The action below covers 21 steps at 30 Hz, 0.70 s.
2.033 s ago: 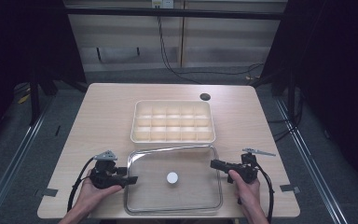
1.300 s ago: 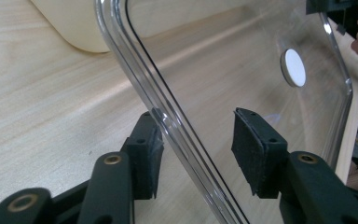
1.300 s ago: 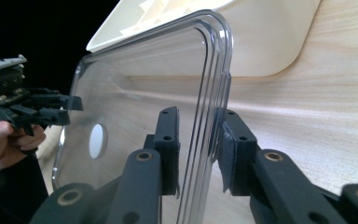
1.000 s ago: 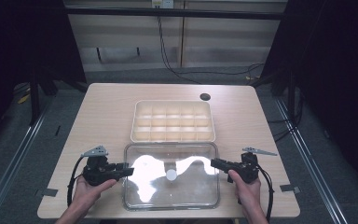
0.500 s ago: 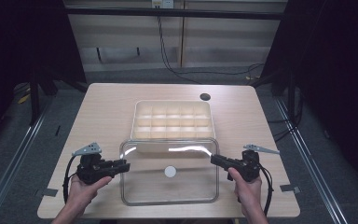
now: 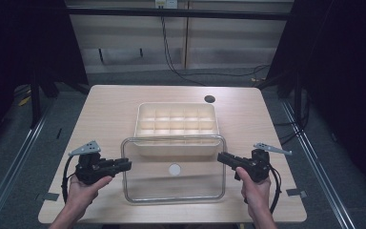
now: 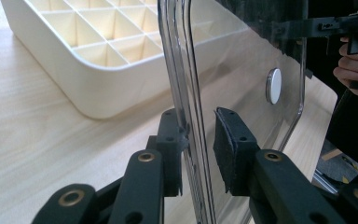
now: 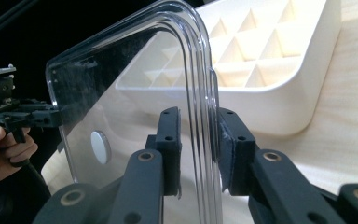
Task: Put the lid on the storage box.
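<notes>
High view: the pale wooden table [image 6: 109, 109] carries a cream plastic tray of small square compartments [image 6: 176, 121] toward its far side, and nearer the person a clear rectangular plastic lid with rounded corners [image 6: 190, 191] is held up off the surface between the two claws. The lid's long axis runs from one claw across to the other, and its far edge overlaps the near rim of the tray, which lies just beyond both claws. I judge the coming move to be carrying the lid forward and over the tray, so the two ends will need to travel level and together; neither hand is closer to the tray than the other.

The left claw [image 6: 122, 165] meets the lid's left short edge, the right claw [image 6: 225, 158] its right short edge. In the left gripper view the ridged rim stands between the jaws, touching one pad, with a small gap at the other, so that grip looks loose. In the right gripper view both pads press on the rim, clenched on it.

A small white round knob [image 6: 174, 169] sits mid-lid, midway between the claws.
</notes>
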### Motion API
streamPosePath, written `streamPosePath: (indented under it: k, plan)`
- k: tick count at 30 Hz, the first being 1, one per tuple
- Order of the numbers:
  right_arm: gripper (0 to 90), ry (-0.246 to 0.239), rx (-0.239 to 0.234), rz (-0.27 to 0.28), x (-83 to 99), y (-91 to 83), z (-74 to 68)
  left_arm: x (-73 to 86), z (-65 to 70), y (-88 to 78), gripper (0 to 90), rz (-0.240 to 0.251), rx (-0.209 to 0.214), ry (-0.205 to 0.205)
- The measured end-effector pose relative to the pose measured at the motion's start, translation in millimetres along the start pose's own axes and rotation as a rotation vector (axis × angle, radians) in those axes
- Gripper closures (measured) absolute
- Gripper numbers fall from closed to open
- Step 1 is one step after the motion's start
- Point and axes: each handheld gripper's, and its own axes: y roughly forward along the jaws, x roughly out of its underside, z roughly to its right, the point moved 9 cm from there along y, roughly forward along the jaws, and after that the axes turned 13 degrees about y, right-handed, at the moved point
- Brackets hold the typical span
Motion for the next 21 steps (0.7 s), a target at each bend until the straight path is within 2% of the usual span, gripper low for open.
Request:
streamPosePath:
  k: [11, 21]
  plan:
    - [71.8, 0.003, -0.006, 0.046, -25.3, 2.5, -2.8, -23.4, -9.5, 4.2, 72.6, 0.037, -0.023, 0.001]
    - [71.8, 0.019, -0.02, 0.067, -40.2, 6.3, -5.6, -39.6, -19.9, 3.6, 72.4, 0.047, -0.035, 0.009]
